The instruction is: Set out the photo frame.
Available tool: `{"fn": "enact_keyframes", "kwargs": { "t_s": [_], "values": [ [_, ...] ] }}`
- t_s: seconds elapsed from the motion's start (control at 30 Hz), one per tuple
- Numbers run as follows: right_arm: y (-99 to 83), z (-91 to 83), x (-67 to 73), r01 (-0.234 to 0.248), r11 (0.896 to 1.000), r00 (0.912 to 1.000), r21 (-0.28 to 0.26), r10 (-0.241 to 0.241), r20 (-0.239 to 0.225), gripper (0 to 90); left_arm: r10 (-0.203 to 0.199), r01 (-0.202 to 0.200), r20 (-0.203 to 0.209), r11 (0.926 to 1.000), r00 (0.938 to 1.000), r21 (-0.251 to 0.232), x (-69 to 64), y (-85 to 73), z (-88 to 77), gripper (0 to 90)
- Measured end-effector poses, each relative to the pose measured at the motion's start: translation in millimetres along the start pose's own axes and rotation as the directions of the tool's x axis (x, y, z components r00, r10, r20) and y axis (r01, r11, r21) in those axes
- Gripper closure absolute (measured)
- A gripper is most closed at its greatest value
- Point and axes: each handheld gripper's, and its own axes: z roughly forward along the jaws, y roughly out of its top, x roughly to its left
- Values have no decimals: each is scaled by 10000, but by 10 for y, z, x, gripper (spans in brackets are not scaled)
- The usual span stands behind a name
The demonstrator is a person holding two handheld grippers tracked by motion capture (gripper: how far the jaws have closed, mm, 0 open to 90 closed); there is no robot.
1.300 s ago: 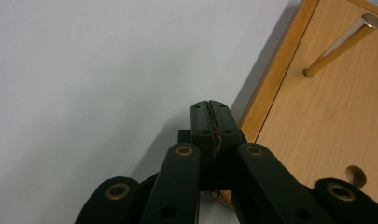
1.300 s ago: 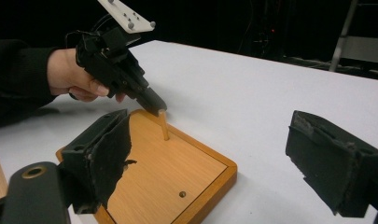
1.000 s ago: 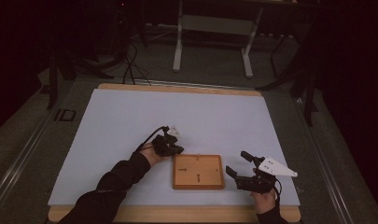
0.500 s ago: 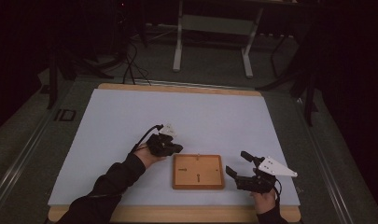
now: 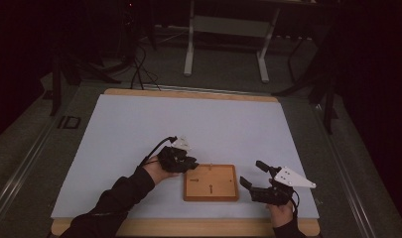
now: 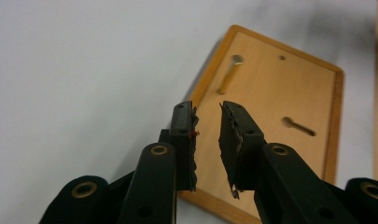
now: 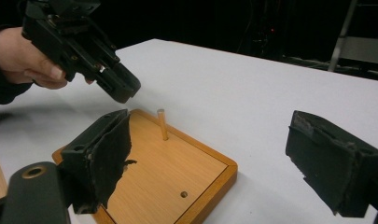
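A shallow wooden board [image 5: 223, 191] lies on the white table near its front edge. A thin upright peg [image 7: 162, 123] stands by the board's far left corner, a second peg [image 6: 298, 126] rises near its middle, and a small hole [image 7: 184, 194] shows in its floor. My left gripper [image 5: 192, 163] hovers over the board's left rim, open by a narrow gap [image 6: 207, 109] with nothing between the jaws. My right gripper [image 5: 250, 172] sits just right of the board, wide open [image 7: 210, 119] and holding nothing.
The white tabletop [image 5: 188, 124] has a wooden edge along its front [image 5: 188, 228]. Beyond the table, a metal stand [image 5: 226, 29] and cables [image 5: 139, 64] lie on the dark floor. A sleeve [image 5: 114, 203] reaches in from the bottom left.
My left gripper has shifted slightly toward the board's left edge. The right gripper and the board have stayed put.
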Motion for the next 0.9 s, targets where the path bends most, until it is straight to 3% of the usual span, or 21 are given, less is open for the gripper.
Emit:
{"fn": "enact_keyframes", "kwargs": {
  "t_s": [0.4, 0.9],
  "values": [
    [5, 29, 18, -94, 9999, 10000, 86, 93, 19, 137, 430, -425, 152, 9985, 9990, -355, -116, 21, 154, 731],
    [-15, 38, 26, -48, 9998, 10000, 213, 49, -54, 137, 630, -628, 69, 9977, 9980, -257, -155, 171, 411, 690]
  ]
}}
